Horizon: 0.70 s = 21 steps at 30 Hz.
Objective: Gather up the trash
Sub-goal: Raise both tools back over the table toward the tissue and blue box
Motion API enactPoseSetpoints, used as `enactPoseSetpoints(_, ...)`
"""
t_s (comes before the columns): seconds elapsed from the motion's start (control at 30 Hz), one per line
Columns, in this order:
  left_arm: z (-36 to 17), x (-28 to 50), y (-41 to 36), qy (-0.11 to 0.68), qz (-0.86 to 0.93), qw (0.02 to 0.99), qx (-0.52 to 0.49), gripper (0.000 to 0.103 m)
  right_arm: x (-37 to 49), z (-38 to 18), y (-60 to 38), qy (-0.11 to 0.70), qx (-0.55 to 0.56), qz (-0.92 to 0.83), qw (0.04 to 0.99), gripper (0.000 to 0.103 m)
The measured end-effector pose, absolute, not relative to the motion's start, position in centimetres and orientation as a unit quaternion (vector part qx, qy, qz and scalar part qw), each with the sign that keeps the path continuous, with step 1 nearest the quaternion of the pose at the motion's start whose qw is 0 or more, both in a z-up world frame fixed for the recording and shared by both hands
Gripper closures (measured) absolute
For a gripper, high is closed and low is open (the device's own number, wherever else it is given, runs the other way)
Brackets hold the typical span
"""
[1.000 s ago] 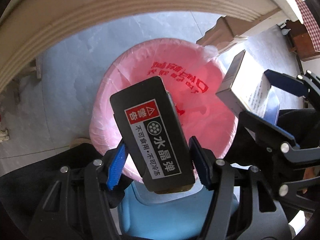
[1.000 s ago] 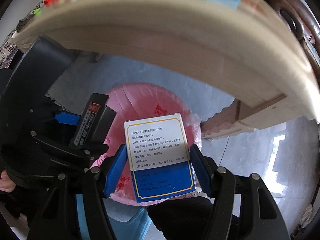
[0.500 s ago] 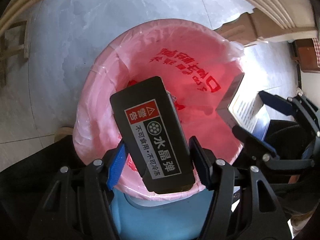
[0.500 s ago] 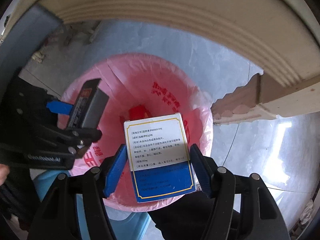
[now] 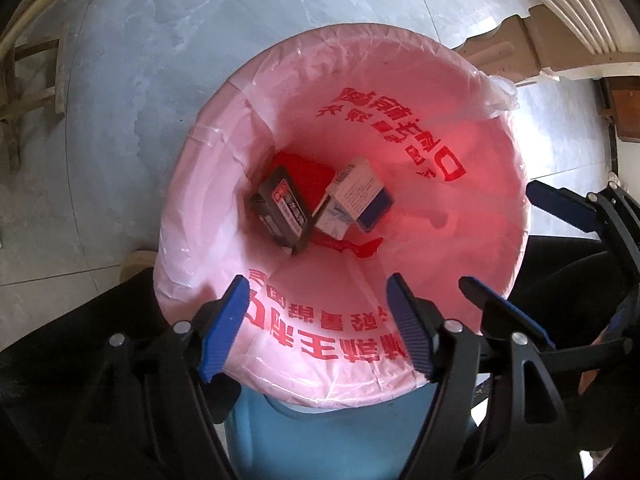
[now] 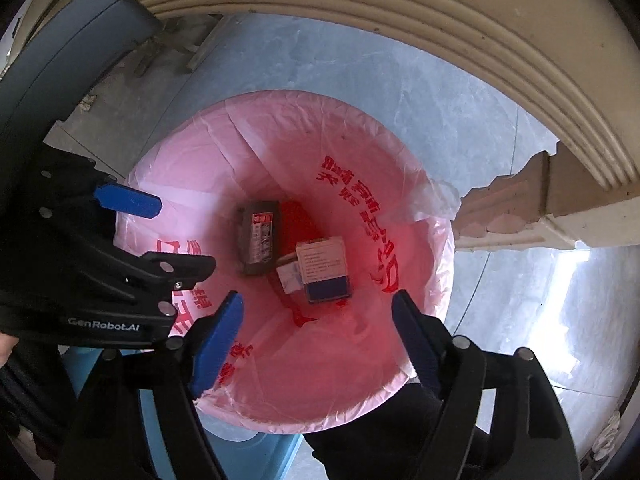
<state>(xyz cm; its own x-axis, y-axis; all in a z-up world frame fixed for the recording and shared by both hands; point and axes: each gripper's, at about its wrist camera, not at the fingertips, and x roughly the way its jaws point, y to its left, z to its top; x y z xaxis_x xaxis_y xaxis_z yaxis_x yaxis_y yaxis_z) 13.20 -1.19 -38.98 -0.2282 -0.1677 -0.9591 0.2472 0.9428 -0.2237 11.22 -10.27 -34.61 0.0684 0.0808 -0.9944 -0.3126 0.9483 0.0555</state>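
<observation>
A blue bin lined with a pink bag (image 5: 400, 80) (image 6: 280, 128) stands on the floor below both grippers. At its bottom lie a black box (image 5: 280, 210) (image 6: 260, 242) with a red warning label and a white and blue carton (image 5: 358, 196) (image 6: 324, 268), next to a red item (image 5: 308, 172). My left gripper (image 5: 318, 328) is open and empty over the bin's near rim. My right gripper (image 6: 318, 336) is open and empty over the bin; it also shows in the left wrist view (image 5: 516, 248). The left gripper shows at the left of the right wrist view (image 6: 160, 236).
A cream table edge (image 6: 460, 20) curves above the bin, with its carved leg (image 6: 520, 208) (image 5: 516, 52) just right of it. Grey tiled floor (image 5: 160, 40) surrounds the bin. A wooden stool leg (image 5: 24, 84) stands at the far left.
Both grippers have opened. The black box and the white and blue carton have dropped from them to the bottom of the bin.
</observation>
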Motion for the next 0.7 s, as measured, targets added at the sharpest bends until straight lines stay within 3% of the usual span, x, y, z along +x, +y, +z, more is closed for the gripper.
enactPoseSetpoints(0.47, -36.6, 12.3, -1.8, 0.741, -0.168, 0.648, 0.049, 0.033, 10.5, -33.2, -10.5, 0.664, -0.076, 0.132, 0.732, 0.028)
enactPoseSetpoints(0.63, -31.3, 10.9, -1.0, 0.7, -0.172, 0.69, 0.066, 0.033, 9.1, -28.9, -10.7, 0.637, -0.06, 0.14, 0.756, 0.028)
enactPoseSetpoints(0.7, -28.5, 10.3, -0.3, 0.683, -0.175, 0.706, 0.069, 0.033, 8.4, -26.1, -10.7, 0.614, -0.054, 0.149, 0.773, 0.023)
